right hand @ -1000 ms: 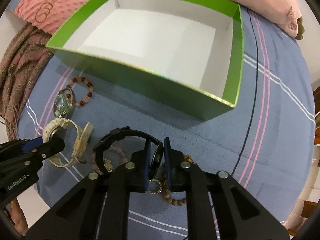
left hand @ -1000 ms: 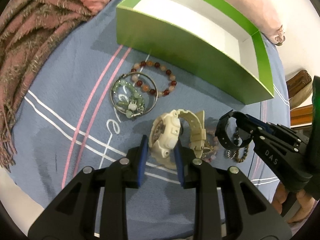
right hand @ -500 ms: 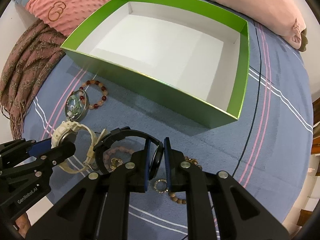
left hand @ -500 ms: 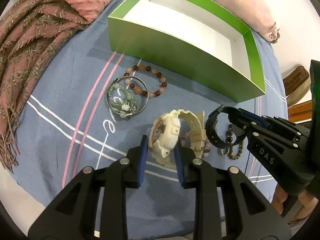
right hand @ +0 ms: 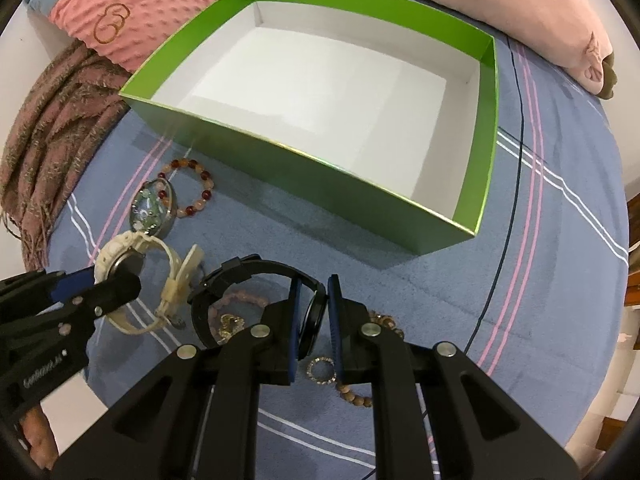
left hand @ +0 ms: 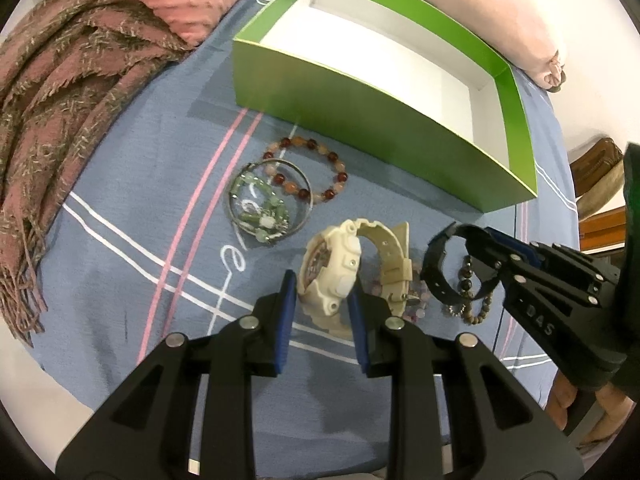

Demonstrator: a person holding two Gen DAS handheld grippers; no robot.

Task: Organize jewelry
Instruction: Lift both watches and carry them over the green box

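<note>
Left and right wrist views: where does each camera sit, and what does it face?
Left wrist: sits on the left tool, looks along its fingers at the cream watch it grips; right tool at right.
Right wrist: sits on the right tool, faces the black watch and green box; left tool at left.
Shared: both watches, the box, the beaded bracelet.

blue striped bedsheet (right hand: 520, 280), pink pillow (right hand: 500, 8), white wall (left hand: 592, 60)
</note>
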